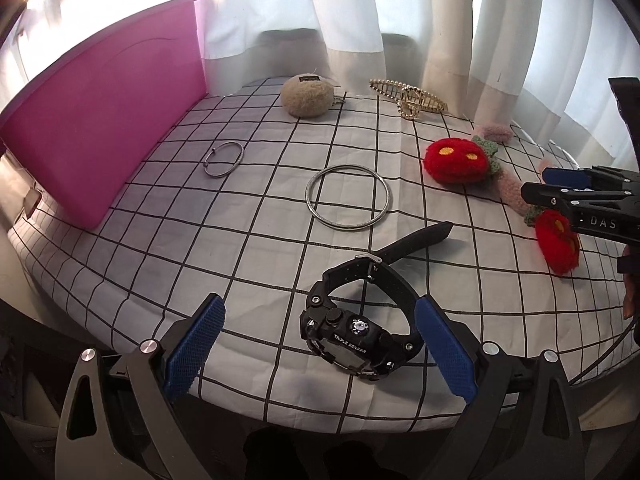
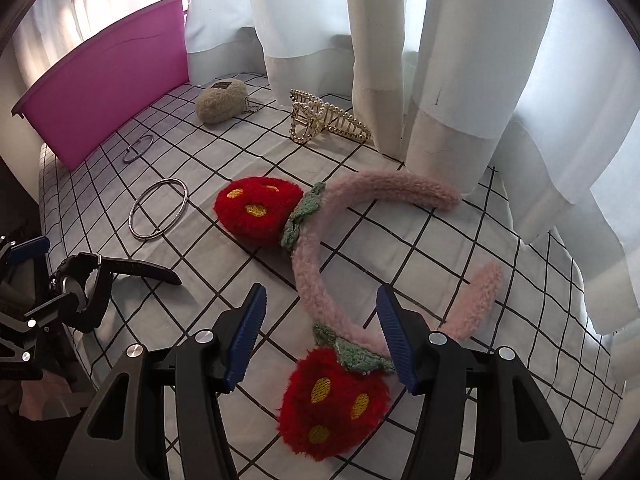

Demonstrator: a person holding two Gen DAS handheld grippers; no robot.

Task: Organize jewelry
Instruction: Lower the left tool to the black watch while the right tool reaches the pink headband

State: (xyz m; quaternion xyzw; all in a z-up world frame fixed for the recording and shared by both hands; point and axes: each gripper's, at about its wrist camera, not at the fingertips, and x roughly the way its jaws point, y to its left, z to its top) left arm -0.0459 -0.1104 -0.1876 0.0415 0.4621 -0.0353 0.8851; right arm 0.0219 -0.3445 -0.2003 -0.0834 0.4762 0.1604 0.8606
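Note:
A black digital watch (image 1: 356, 320) lies on the checked cloth between the open fingers of my left gripper (image 1: 320, 344); it also shows in the right wrist view (image 2: 92, 280). A large silver bangle (image 1: 348, 198) and a small bangle (image 1: 223, 159) lie beyond it. A pink fuzzy headband with two red strawberries (image 2: 312, 240) lies under my right gripper (image 2: 322, 332), which is open, with a strawberry (image 2: 332, 400) near its fingers. A pearl hair claw (image 2: 320, 120) and a beige fluffy pouch (image 2: 222, 102) lie at the back. A pink bin (image 1: 104, 120) stands on the left.
White curtains (image 2: 400, 60) hang right behind the table's far and right edges. The checked tablecloth (image 1: 240, 240) covers a round table whose near edge curves below my left gripper.

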